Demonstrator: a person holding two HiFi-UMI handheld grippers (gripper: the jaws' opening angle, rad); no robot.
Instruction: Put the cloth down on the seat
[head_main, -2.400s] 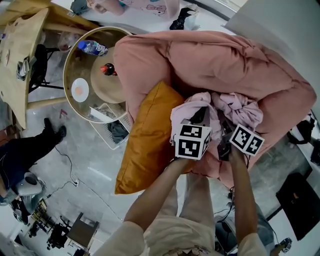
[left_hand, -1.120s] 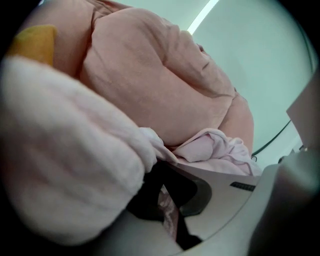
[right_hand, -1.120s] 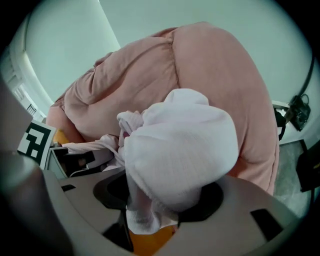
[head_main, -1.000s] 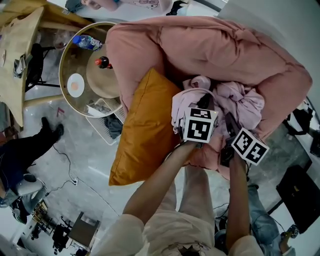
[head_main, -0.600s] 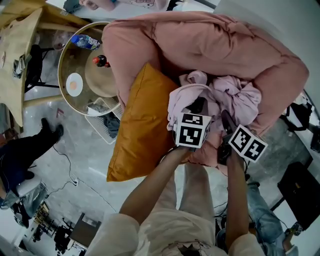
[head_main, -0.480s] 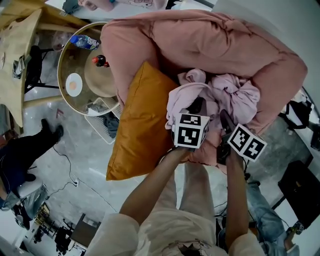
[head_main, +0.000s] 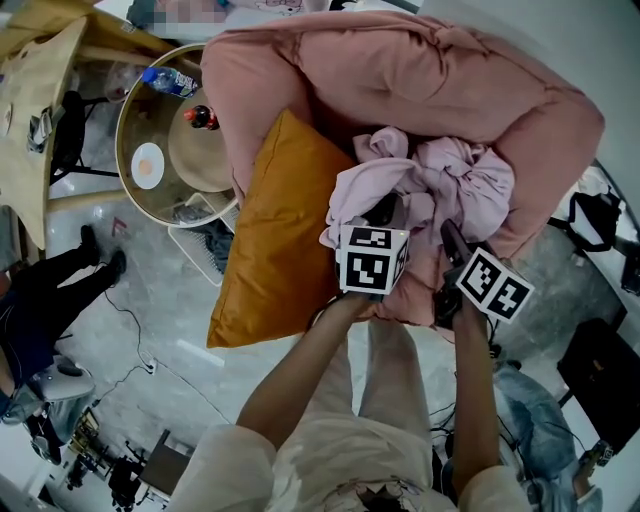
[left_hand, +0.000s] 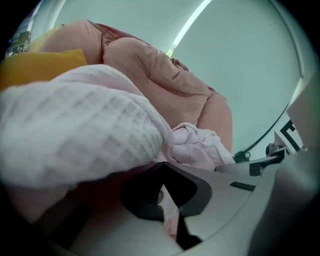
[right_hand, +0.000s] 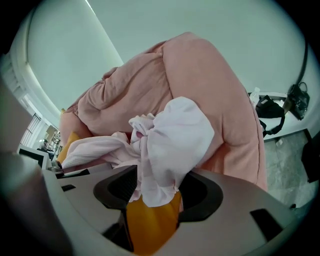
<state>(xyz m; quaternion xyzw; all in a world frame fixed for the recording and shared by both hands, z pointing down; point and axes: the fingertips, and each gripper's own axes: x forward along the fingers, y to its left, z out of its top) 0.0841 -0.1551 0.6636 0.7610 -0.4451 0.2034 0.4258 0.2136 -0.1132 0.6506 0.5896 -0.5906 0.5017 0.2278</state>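
A pale pink cloth (head_main: 455, 180) lies bunched on the seat of a big pink armchair (head_main: 420, 80). My left gripper (head_main: 383, 212) reaches into the cloth's left side. In the left gripper view the waffle-textured cloth (left_hand: 75, 130) drapes over the jaws, and the left gripper (left_hand: 162, 195) is shut on a fold of it. My right gripper (head_main: 448, 235) is at the cloth's near edge. In the right gripper view the right gripper (right_hand: 152, 200) is shut on the cloth (right_hand: 175, 135), which rises bunched in front of the armchair's back (right_hand: 200, 75).
An orange cushion (head_main: 275, 240) leans on the armchair's left side. Left of it stand a round side table (head_main: 135, 125) with two bottles and a plate, and a wire basket (head_main: 200, 235). A person in dark clothes (head_main: 40, 300) is at far left. Black bags (head_main: 590, 215) lie at right.
Both grippers have stayed in the cloth and drawn slightly toward me and to the left. The cloth's left part now spreads a little further toward the orange cushion.
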